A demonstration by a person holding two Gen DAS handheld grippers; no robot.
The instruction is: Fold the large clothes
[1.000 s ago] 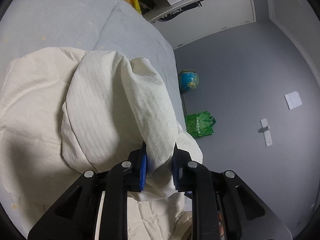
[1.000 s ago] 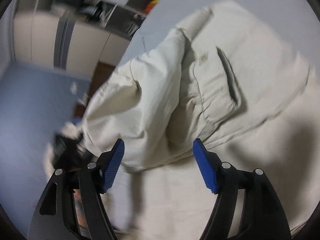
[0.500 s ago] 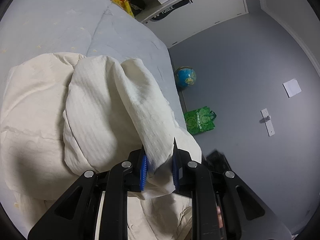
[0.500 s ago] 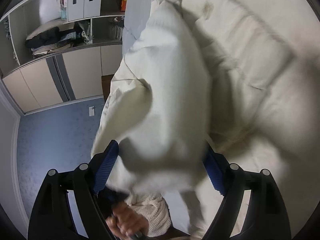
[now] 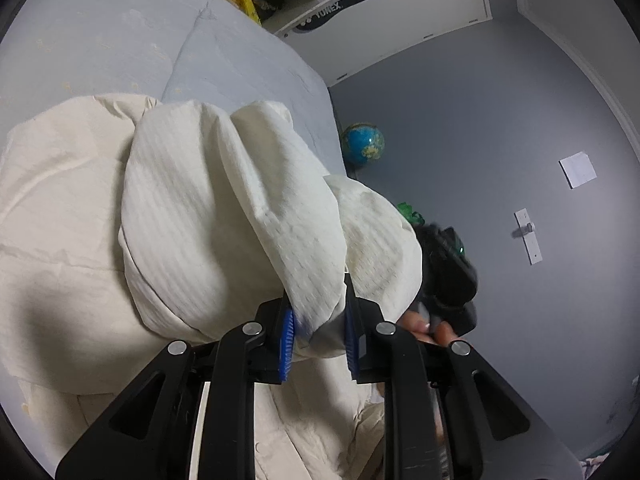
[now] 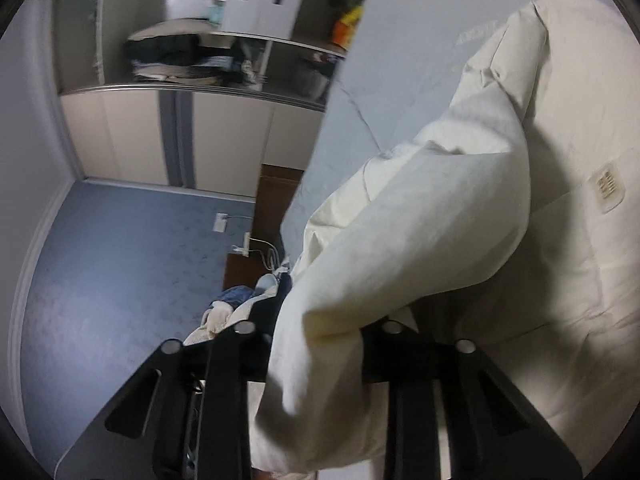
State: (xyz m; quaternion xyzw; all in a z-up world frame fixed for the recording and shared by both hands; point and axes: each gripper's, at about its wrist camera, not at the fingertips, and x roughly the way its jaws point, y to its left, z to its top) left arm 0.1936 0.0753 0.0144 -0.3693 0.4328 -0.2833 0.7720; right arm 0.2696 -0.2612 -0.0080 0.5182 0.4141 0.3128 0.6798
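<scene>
A large cream garment (image 5: 208, 208) lies bunched on the pale blue bed (image 5: 120, 40). My left gripper (image 5: 316, 320) is shut on a raised fold of it, with ribbed cloth pinched between the blue pads. In the right wrist view the same cream garment (image 6: 420, 232) rises in a thick fold. It drapes over and between the fingers of my right gripper (image 6: 316, 344), whose jaws are closing on it. The cloth hides the right pads. At the right of the left wrist view, a hand (image 5: 424, 326) holds a blurred black gripper body close beside my left gripper.
The bed's edge runs close by, with grey-blue floor beyond it. A globe (image 5: 363, 144) and a green bag (image 5: 408, 212) sit on the floor. A heap of clothes (image 6: 228, 308) lies by the bedside. Wardrobe shelves (image 6: 200, 60) stand at the far wall.
The right jaws stood wide around the cloth and have now come together on a fold. The right gripper and its hand have come in beside the left one, which keeps its grip.
</scene>
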